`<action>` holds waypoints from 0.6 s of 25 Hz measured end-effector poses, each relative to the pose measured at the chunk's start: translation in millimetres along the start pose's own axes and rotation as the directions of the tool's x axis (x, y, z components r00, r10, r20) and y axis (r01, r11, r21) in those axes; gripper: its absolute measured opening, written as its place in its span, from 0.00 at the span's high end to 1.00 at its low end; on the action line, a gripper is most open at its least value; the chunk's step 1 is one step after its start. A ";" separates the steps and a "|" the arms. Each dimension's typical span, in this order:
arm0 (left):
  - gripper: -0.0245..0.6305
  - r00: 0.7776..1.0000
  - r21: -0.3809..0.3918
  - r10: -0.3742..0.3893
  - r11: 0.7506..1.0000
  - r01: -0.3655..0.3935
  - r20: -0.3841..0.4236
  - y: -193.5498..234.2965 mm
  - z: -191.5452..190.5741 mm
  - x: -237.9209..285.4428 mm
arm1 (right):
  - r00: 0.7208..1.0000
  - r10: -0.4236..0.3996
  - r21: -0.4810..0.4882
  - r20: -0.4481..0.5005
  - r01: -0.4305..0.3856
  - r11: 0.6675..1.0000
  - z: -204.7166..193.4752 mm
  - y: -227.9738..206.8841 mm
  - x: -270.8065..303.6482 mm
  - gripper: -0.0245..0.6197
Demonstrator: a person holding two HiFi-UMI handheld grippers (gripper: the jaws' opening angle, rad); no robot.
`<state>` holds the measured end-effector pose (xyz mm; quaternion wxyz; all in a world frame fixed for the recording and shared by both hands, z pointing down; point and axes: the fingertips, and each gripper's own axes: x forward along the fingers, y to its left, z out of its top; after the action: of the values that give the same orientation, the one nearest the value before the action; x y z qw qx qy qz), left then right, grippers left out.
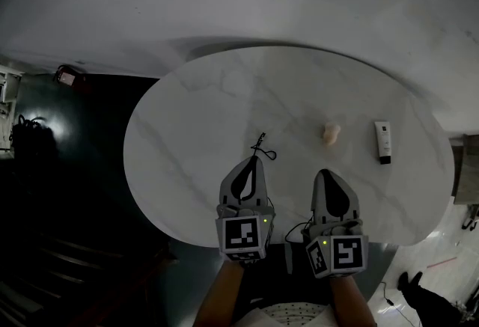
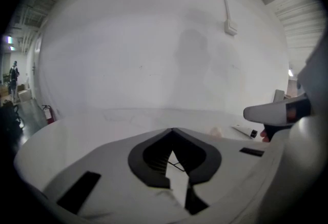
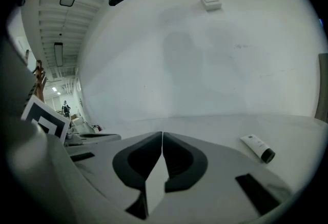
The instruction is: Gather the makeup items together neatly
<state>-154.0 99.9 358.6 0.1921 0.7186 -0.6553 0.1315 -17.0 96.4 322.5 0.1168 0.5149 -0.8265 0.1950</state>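
Head view shows you at the near edge of an oval white marble desk (image 1: 194, 116), with your left hand-held gripper (image 1: 254, 161) and right hand-held gripper (image 1: 326, 173) side by side over it, both pointing away from you. A thin black cord (image 1: 262, 147) lies looped just ahead of the left tips; you cannot tell from here whether they touch it. A pale puff (image 1: 331, 132) sits beyond the right tips, a little apart from them. A white tube (image 1: 383, 141) with a black cap lies just right of the puff, cap end toward you, well apart from the cord. In the left gripper view your left jaws meet at the tips with nothing clamped between them. The cord (image 2: 178, 166) shows only through the narrow slot behind the closed tips, lying on the desk below. Farther off to the right in that view you can see the puff (image 2: 216, 131) and the tube (image 2: 245, 131), partly behind the tip of your other tool. In the right gripper view your right jaws are likewise pressed together and empty, and the tube (image 3: 258, 147) lies on the desk off to their right, cap end nearer. A plain white wall stands behind the desk.
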 end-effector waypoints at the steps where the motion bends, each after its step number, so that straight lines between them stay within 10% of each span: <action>1: 0.90 1.000 0.007 0.003 1.000 -0.003 0.002 1.7 -1.9 4.4 | 1.000 0.005 0.001 -0.006 -0.005 1.000 -1.8 -1.0 1.9 0.94; 15: 0.90 0.996 0.033 0.024 0.999 -0.021 -0.090 17.6 -26.7 40.0 | 0.997 0.038 0.025 -0.062 -0.036 0.999 -14.5 -8.8 25.7 0.94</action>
<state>-165.6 75.1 401.9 0.2086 0.7073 -0.6519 0.1767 -20.6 78.7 347.5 0.1329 0.4945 -0.8295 0.2229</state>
